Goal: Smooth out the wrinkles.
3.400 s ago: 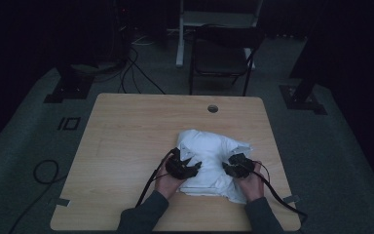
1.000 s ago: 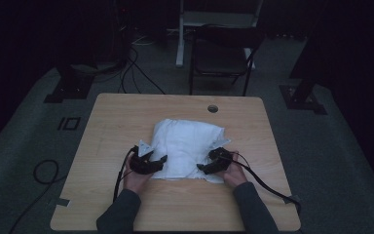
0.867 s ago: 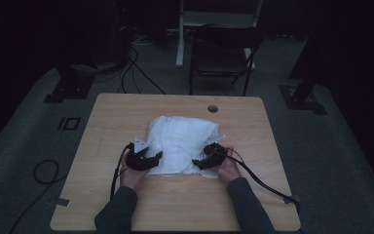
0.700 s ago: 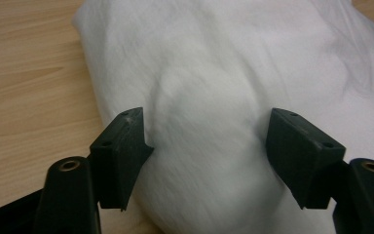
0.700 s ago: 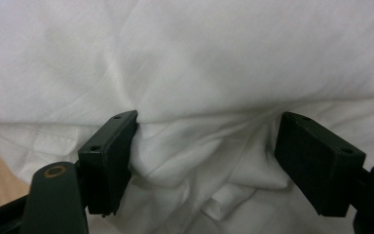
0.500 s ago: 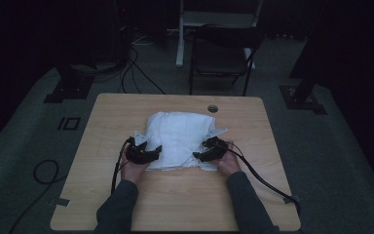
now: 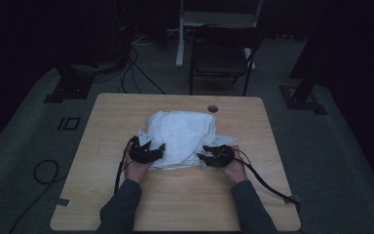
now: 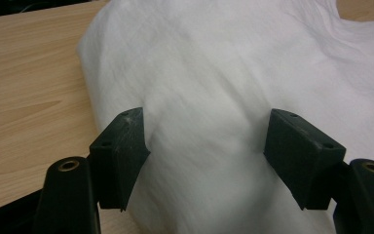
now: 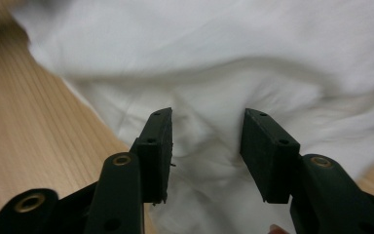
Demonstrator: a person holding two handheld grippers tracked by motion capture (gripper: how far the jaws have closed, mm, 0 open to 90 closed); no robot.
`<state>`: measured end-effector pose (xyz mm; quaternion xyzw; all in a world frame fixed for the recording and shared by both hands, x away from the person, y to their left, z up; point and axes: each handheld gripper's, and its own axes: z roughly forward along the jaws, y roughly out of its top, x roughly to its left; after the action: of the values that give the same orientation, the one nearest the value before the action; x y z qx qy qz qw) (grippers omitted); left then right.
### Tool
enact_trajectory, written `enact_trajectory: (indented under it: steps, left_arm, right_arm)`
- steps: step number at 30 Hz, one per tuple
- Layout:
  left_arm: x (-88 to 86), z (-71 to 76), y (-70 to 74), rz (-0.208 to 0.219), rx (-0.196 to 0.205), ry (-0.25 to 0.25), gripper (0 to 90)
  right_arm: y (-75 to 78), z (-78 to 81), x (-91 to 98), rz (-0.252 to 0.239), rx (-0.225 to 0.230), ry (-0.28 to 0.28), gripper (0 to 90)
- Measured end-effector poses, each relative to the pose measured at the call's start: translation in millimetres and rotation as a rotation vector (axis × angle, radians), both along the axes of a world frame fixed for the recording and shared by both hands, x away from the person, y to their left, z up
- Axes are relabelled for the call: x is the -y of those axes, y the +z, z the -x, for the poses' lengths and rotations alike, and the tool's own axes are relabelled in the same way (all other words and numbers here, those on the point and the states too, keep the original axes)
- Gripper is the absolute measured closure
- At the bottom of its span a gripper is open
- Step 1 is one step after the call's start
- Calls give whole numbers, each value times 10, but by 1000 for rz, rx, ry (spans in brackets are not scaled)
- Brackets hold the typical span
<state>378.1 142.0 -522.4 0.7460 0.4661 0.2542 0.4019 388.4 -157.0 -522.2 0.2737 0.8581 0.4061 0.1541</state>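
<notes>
White cloth (image 7: 182, 136) bunched mid-table (image 7: 175, 204), part folded, edges uneven, more folding left | left gripper (image 7: 152, 151) at its 8 o'clock edge, jaws spread over fabric, not pinching | right gripper (image 7: 205, 157) at 4 o'clock, jaws just been closing, fold between them, grip unconfirmed

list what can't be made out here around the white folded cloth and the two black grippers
- Right gripper, right gripper view: motion blur hides whether the pads press the white folded cloth.
- Left gripper, left gripper view: cloth bulges between the jaws; contact unclear.
- Light wooden table, high view: dim; cloth layers too small to count.
</notes>
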Motion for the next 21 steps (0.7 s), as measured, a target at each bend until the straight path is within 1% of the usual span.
enact_trajectory:
  steps: [1, 2, 3, 4, 5, 6, 7, 8, 9, 11, 13, 14, 15, 16, 17, 18, 19, 20, 21]
  left_arm:
    - [8, -5, -2, -4, 1, 1, 313]
    - [13, -7, -5, -6, 1, 2, 313]
    - [15, -8, -5, -9, 1, 1, 313]
    - [16, -10, -8, -14, 1, 0, 313]
    - [16, -11, -8, -16, 1, 1, 312]
    - [12, -15, -10, -19, -1, 1, 311]
    - [11, -18, -13, -17, -3, 3, 311]
    - [9, -22, -15, -20, -5, 5, 310]
    - [10, -26, -19, -19, -5, 5, 309]
    - [20, -25, -18, -19, -5, -2, 307]
    - [49, -30, -21, -19, -6, -16, 299]
    - [73, -30, -17, -38, -1, -6, 300]
    - [77, -31, -10, -32, 1, -4, 300]
    - [78, -34, -6, -27, 0, -5, 301]
    - [78, -34, -4, -29, 2, -5, 301]
    - [77, -29, 0, -29, 1, -4, 300]
    - [69, -22, 10, -25, 5, -8, 300]
    - [66, -14, 17, -23, 7, -7, 300]
    - [66, -14, 17, -23, 7, -7, 299]
  right_arm:
    - [-37, -7, -61, 30, -3, 7, 541]
    - [-78, -18, -112, 44, -5, 10, 552]
    - [-120, -42, -159, 57, -11, 10, 594]
    - [-138, -56, -176, 64, -12, 11, 731]
    - [-143, -59, -183, 79, 1, 0, 838]
    - [-131, -54, -172, 89, 1, -14, 888]
    - [-93, -35, -128, 101, 15, -36, 894]
    - [-62, -16, -81, 91, 20, -47, 895]
    - [-20, 7, 1, 70, 12, -58, 894]
    - [47, 77, 227, 46, -4, -85, 886]
    - [57, 133, 376, 32, -31, -83, 866]
    - [47, 155, 421, 58, -48, -75, 835]
    - [17, 177, 443, 133, -67, -82, 772]
    - [-3, 196, 464, 147, -66, -82, 728]
    - [-10, 205, 480, 125, -75, -72, 670]
    - [-5, 219, 490, 107, -71, -73, 618]
    - [12, 229, 489, 100, -60, -83, 578]
    - [39, 235, 478, 82, -50, -83, 541]
    - [59, 238, 470, 78, -45, -79, 516]
